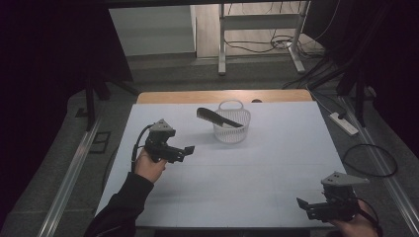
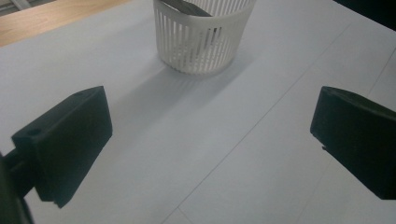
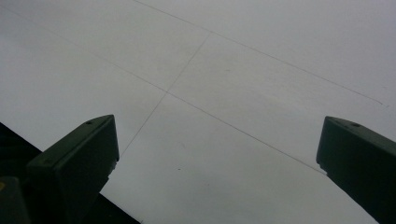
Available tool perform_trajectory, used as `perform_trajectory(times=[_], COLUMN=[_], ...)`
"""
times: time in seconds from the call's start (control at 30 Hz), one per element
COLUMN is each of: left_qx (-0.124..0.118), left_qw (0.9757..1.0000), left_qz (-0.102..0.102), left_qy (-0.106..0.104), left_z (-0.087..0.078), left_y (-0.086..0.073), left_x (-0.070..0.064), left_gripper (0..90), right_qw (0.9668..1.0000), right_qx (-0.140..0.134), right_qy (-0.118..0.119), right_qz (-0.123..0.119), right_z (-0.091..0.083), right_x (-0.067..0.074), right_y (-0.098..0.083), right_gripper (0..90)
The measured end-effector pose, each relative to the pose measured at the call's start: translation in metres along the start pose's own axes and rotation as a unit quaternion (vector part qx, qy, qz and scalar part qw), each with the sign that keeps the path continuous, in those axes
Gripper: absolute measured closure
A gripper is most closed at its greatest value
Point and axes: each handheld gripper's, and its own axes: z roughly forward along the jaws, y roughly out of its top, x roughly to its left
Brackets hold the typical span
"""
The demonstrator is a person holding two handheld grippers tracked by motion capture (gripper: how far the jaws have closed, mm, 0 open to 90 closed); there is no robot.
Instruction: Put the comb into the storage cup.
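A white slotted basket (image 1: pixel 231 125) stands toward the back of the white table, with a dark comb (image 1: pixel 218 117) resting across it, one end sticking out over the left rim. In the left gripper view the basket (image 2: pixel 201 39) is straight ahead and the comb (image 2: pixel 187 6) lies in its top. My left gripper (image 1: pixel 184 152) hovers left of the basket, open and holding nothing; its jaws stand wide apart (image 2: pixel 212 144). My right gripper (image 1: pixel 302 206) is at the front right corner, open and holding nothing (image 3: pixel 217 163), looking at bare tabletop.
The white table top (image 1: pixel 247 168) has a wooden strip (image 1: pixel 222 96) along its far edge. Beyond it stand a metal frame (image 1: pixel 259 34) and loose cables on the floor; a power strip (image 1: pixel 343 123) lies to the right. Aluminium rails run along both sides.
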Motion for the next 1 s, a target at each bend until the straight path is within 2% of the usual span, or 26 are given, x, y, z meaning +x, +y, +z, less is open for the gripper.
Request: perform_trajectory(times=[1.0], left_qx=[-0.017], left_qw=[0.9997], left_qz=[-0.015], left_qy=[-0.004], left_z=[-0.028], left_y=[-0.025], left_x=[-0.013], left_gripper=[0.0], right_qw=[1.0], right_qx=[-0.001], right_qy=[0.0], right_qz=[-0.001], right_z=[0.0], right_x=[0.001], right_y=[0.0], right_gripper=[0.0])
